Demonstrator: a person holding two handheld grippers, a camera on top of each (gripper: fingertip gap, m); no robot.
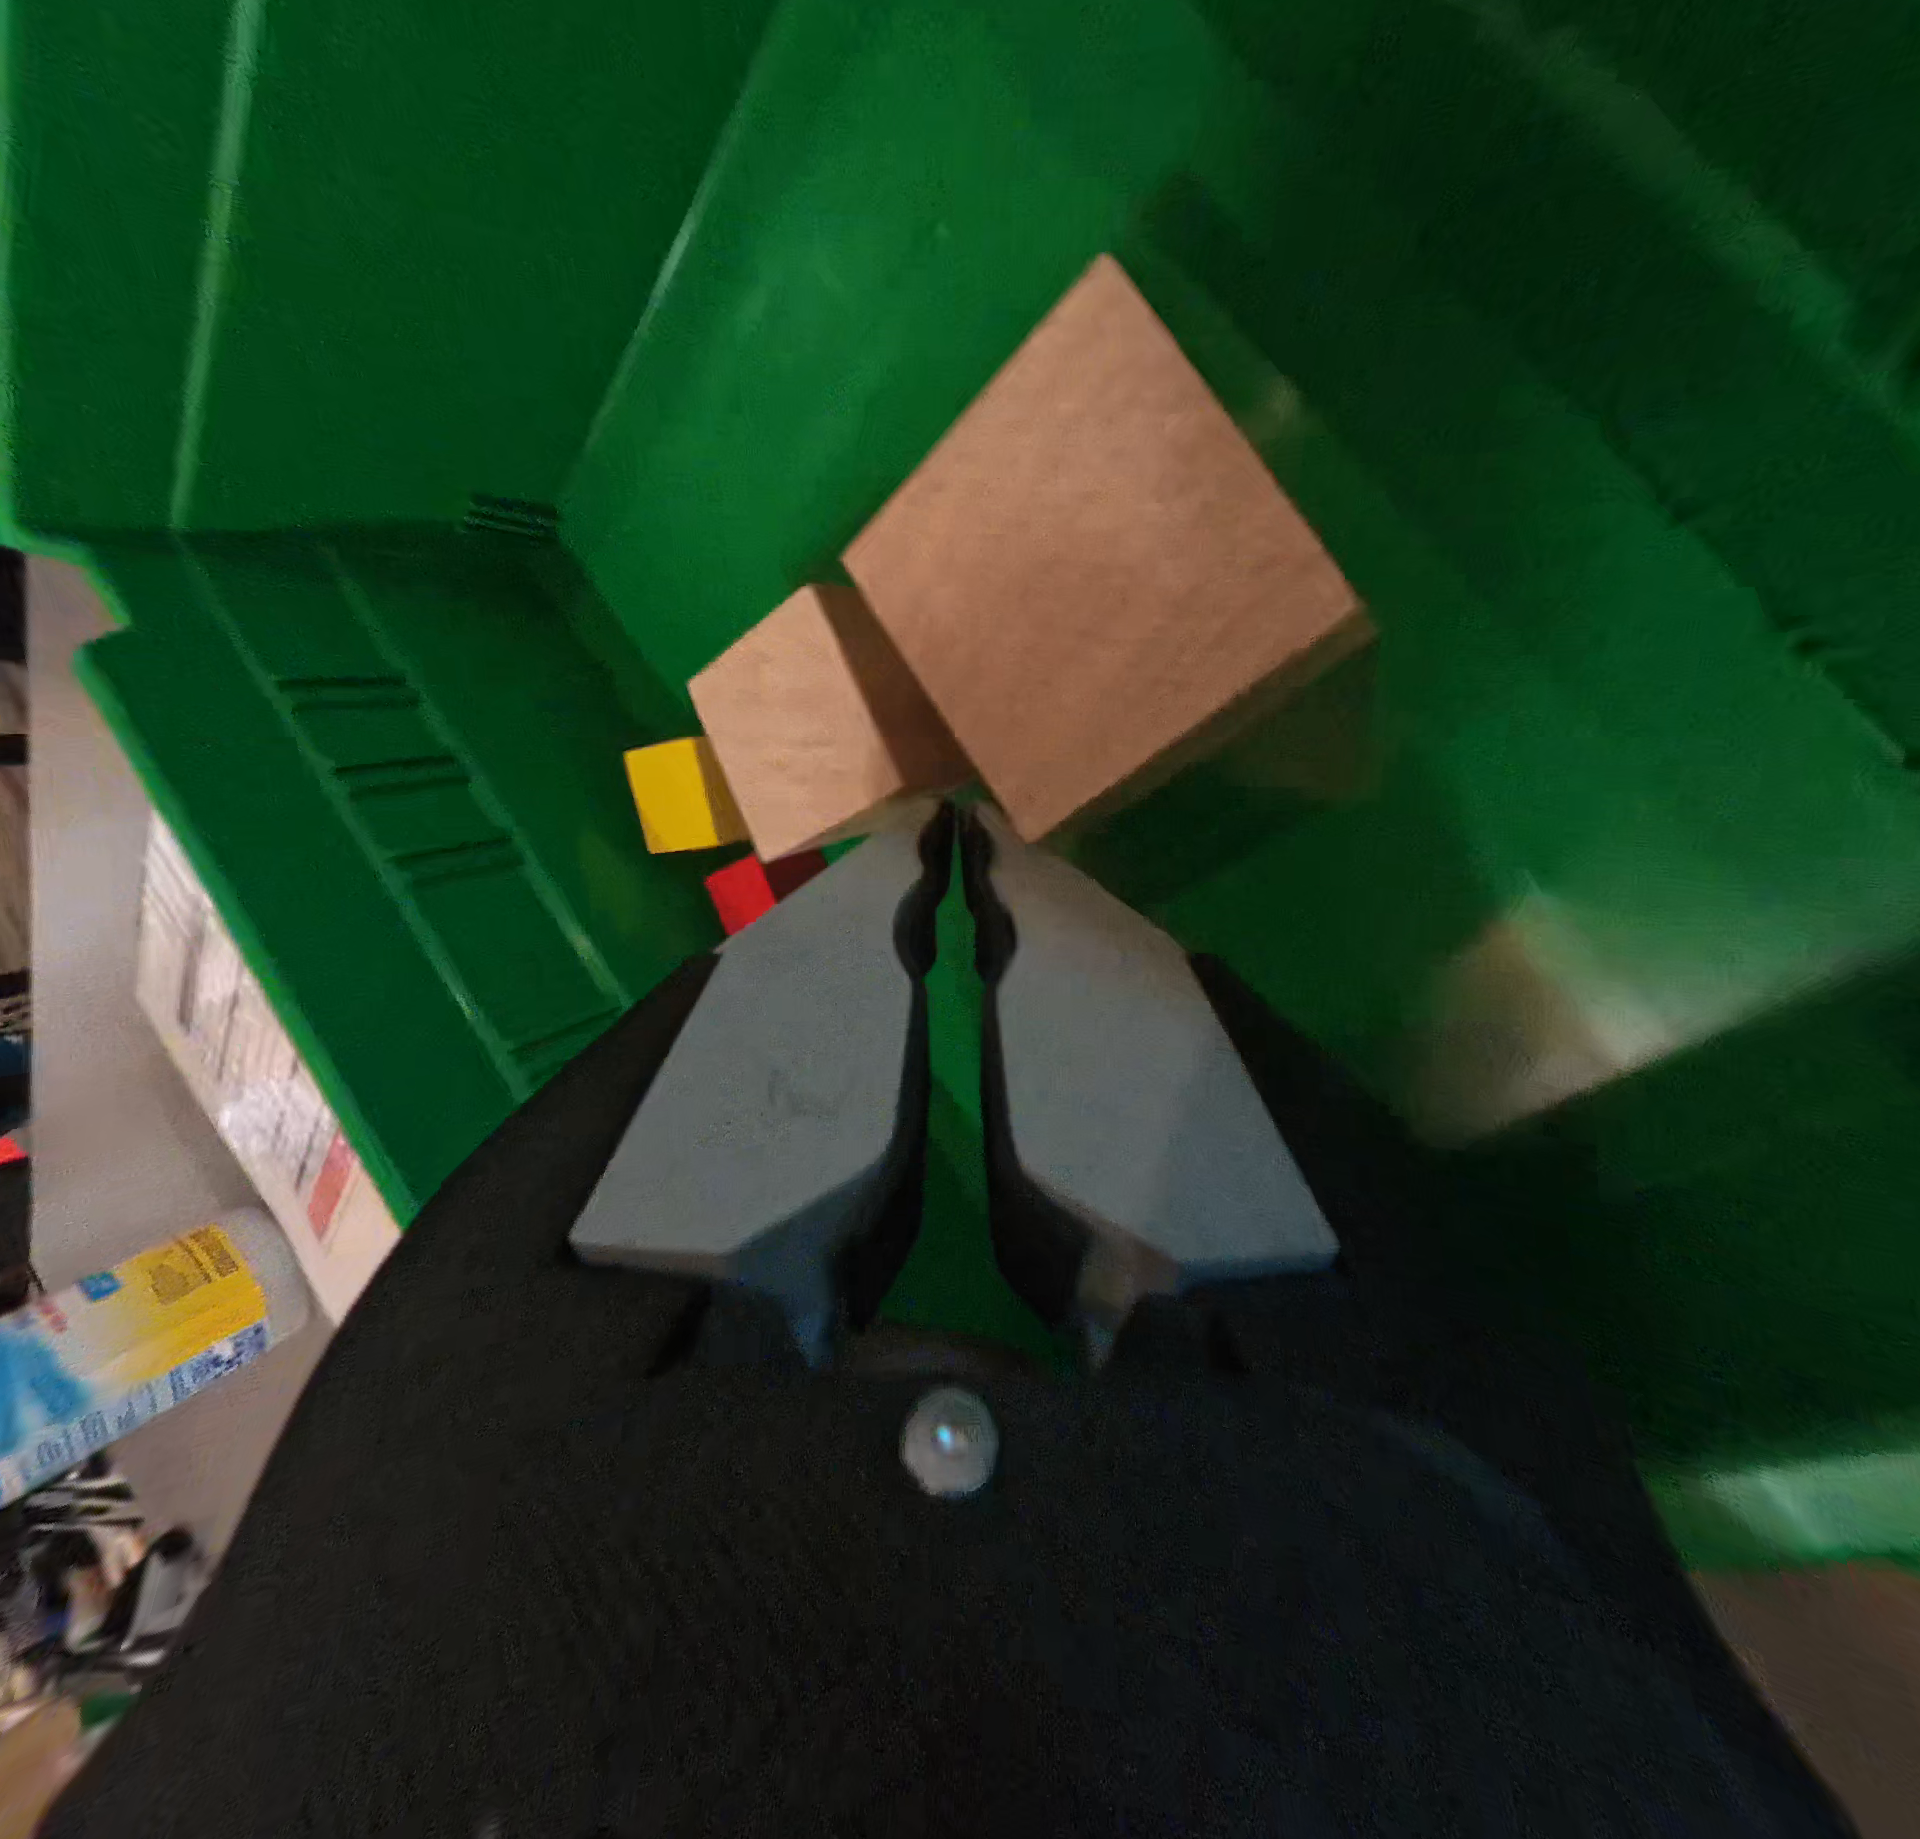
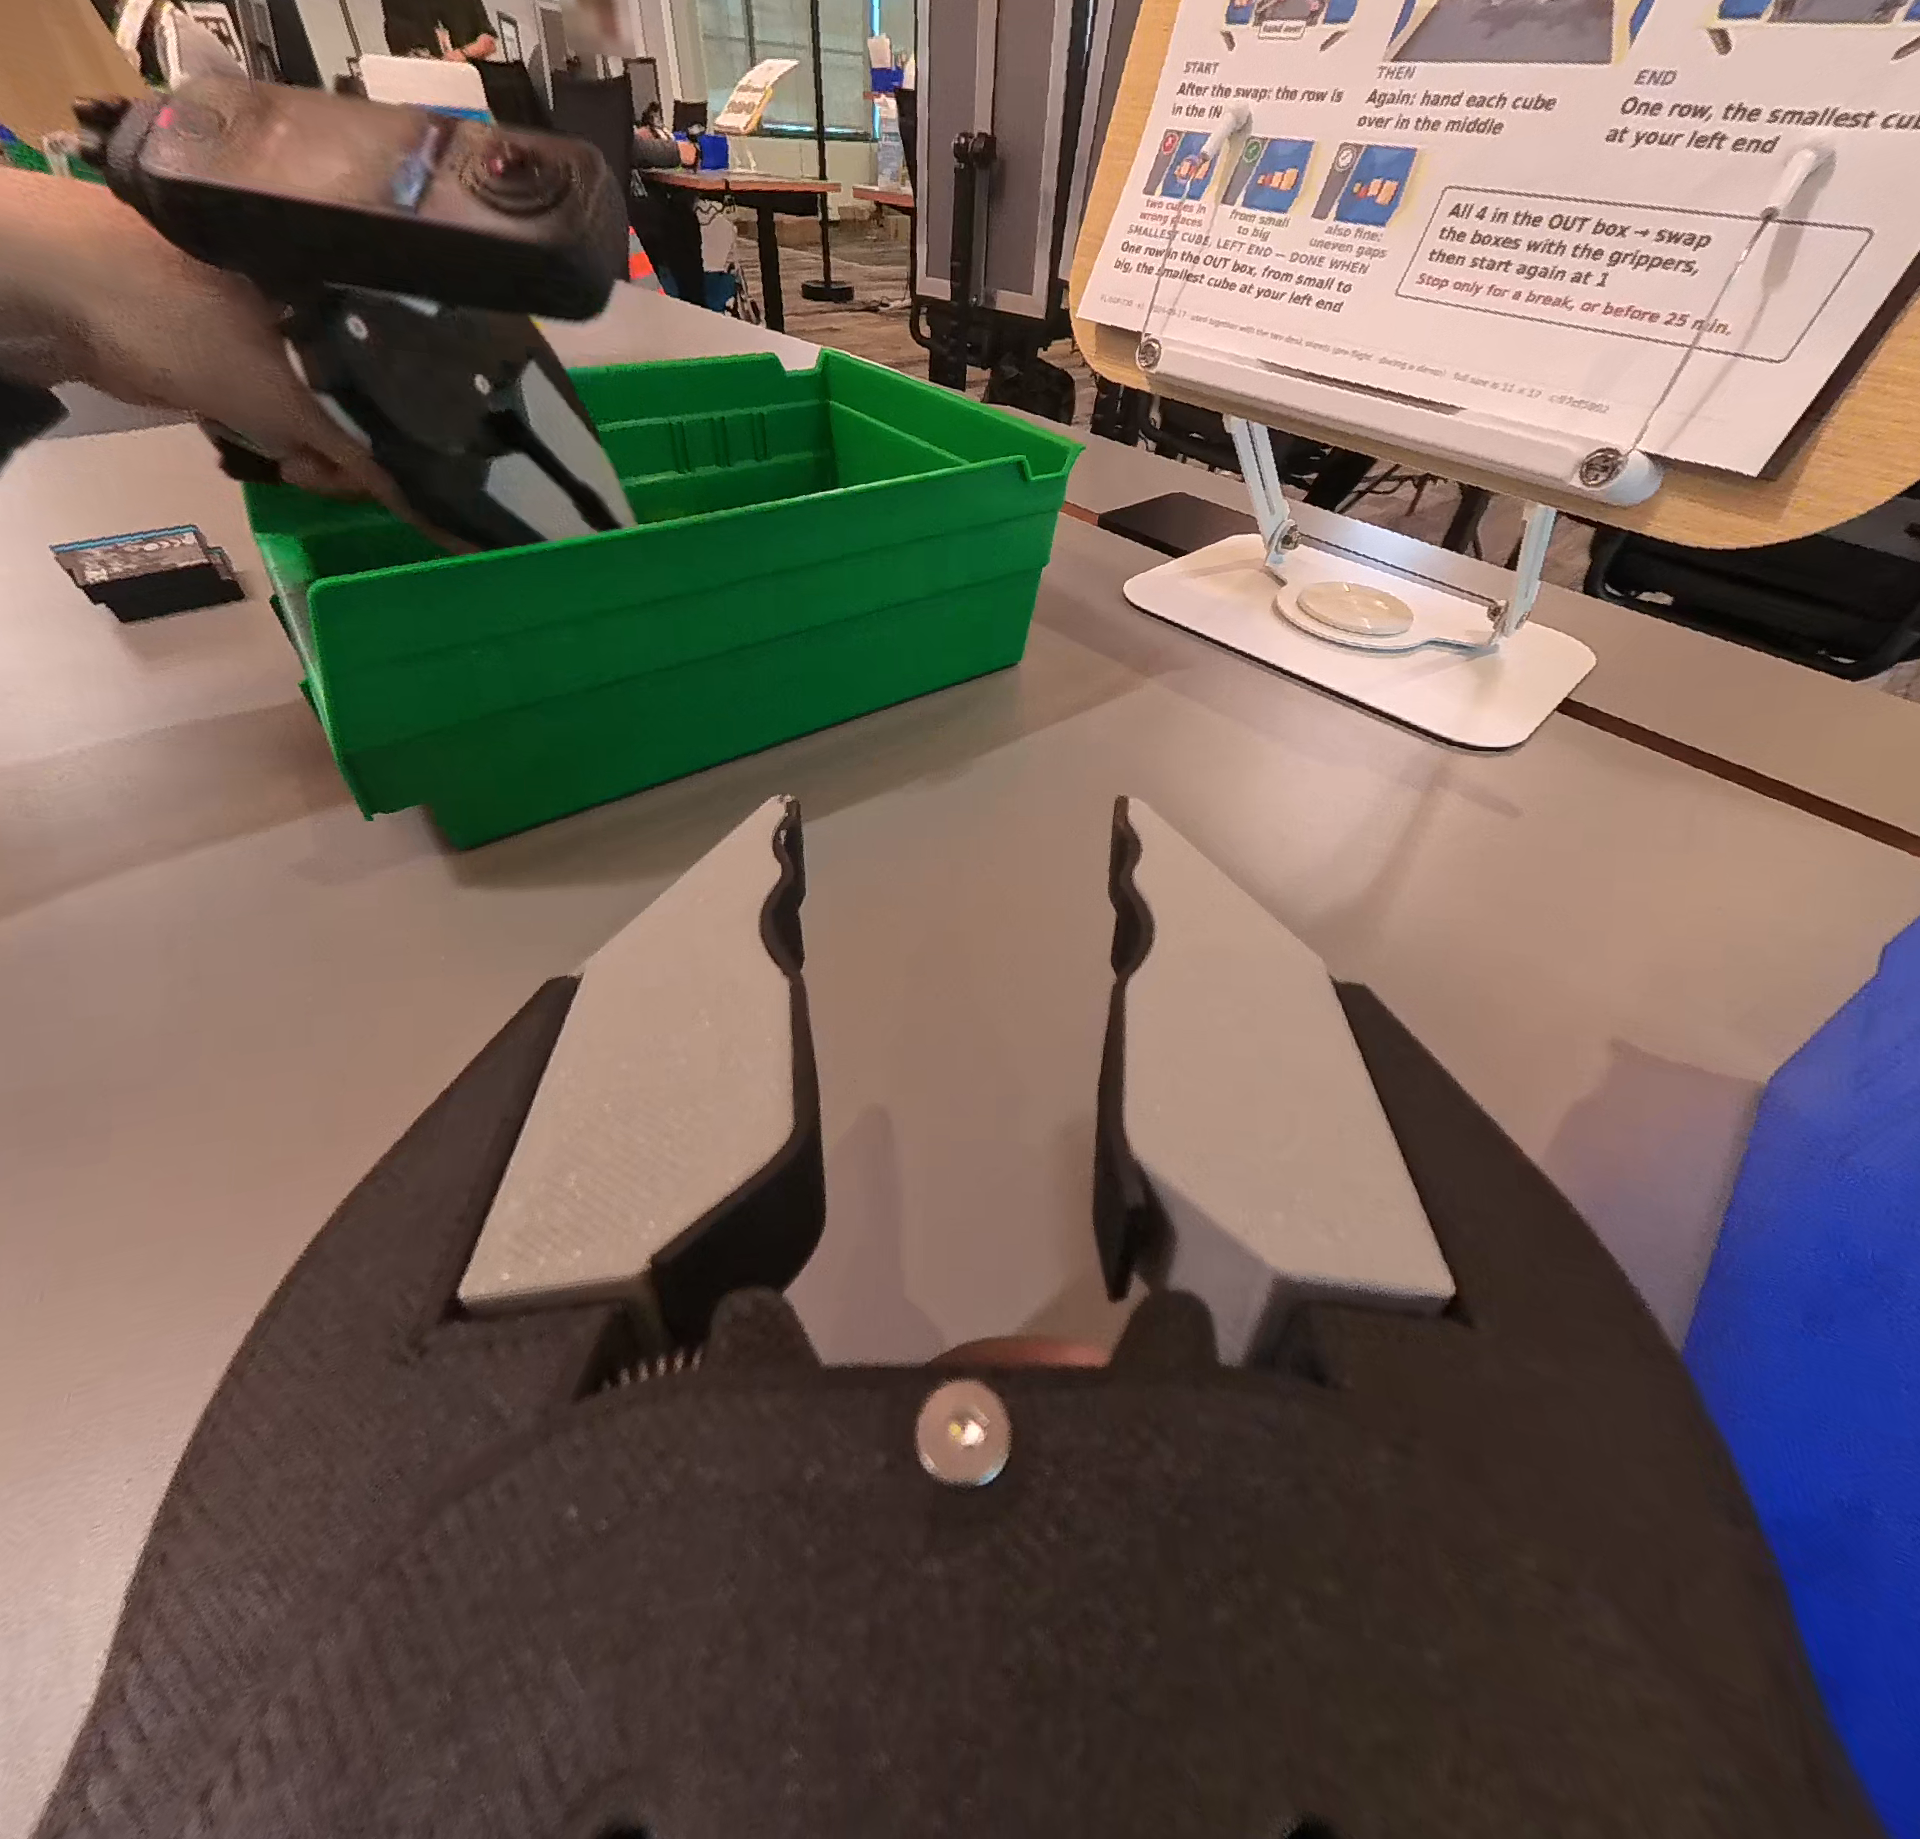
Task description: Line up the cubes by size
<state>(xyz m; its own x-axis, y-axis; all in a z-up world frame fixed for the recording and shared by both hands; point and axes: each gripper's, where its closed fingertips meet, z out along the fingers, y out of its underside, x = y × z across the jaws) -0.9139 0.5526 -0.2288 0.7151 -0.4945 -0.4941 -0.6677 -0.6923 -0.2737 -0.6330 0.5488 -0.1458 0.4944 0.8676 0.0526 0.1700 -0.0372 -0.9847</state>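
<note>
White instruction sheet [image 2: 1507,127] stands beside green bin [image 2: 675,636].

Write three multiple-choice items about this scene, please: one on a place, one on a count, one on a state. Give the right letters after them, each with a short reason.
1. Where do the cubes lie?
A. in the green bin
B. on the bare table
C. on the white stand

2. How many cubes does the left wrist view show?
A. two
B. four
C. six

3. How stands the right hand-held gripper?
A. shut on a cube
B. open and empty
C. shut on nothing

Key:
1 A: green walls surround the row of cubes.
2 B: a large brown cube, a smaller brown cube, a yellow cube and a red cube show.
3 B: only grey table shows in the wide gap between its fingers, while the left hand-held gripper is shut at the cubes.
</note>
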